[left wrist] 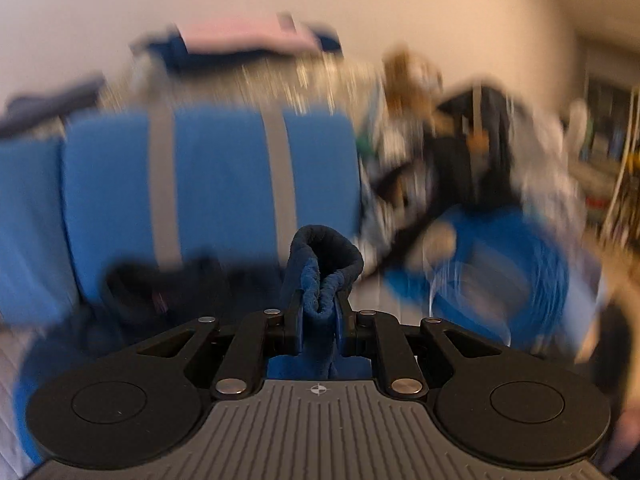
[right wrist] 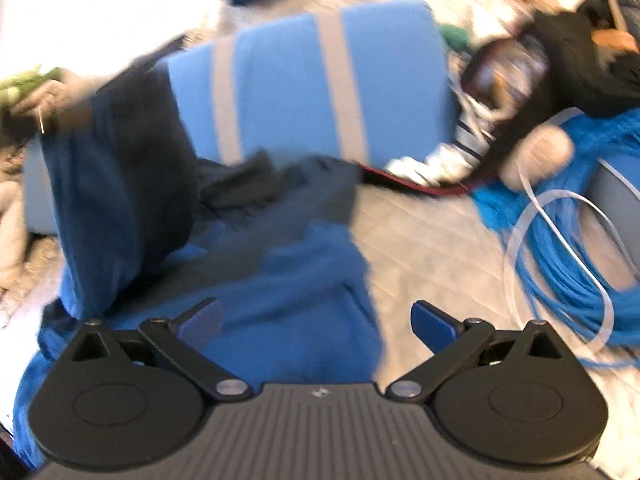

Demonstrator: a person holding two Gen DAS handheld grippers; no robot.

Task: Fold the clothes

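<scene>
Left wrist view: left gripper (left wrist: 319, 312) is pinching a bunched fold of the dark blue garment (left wrist: 322, 256), pads pressing on the cloth, which is looping up above the fingertips. Behind it a blue cushion with grey stripes (left wrist: 216, 176) is filling the frame; a blue cable coil (left wrist: 516, 276) is lying to the right. Heavy blur.

Right wrist view: right gripper (right wrist: 316, 322) is hanging with jaws spread wide, nothing between them. The dark blue garment (right wrist: 288, 304) is lying on the quilted bed cover (right wrist: 432, 236) directly below, one part lifted at left. Dark clothes (right wrist: 568, 56) are piling up toward the bed's far right corner.
</scene>
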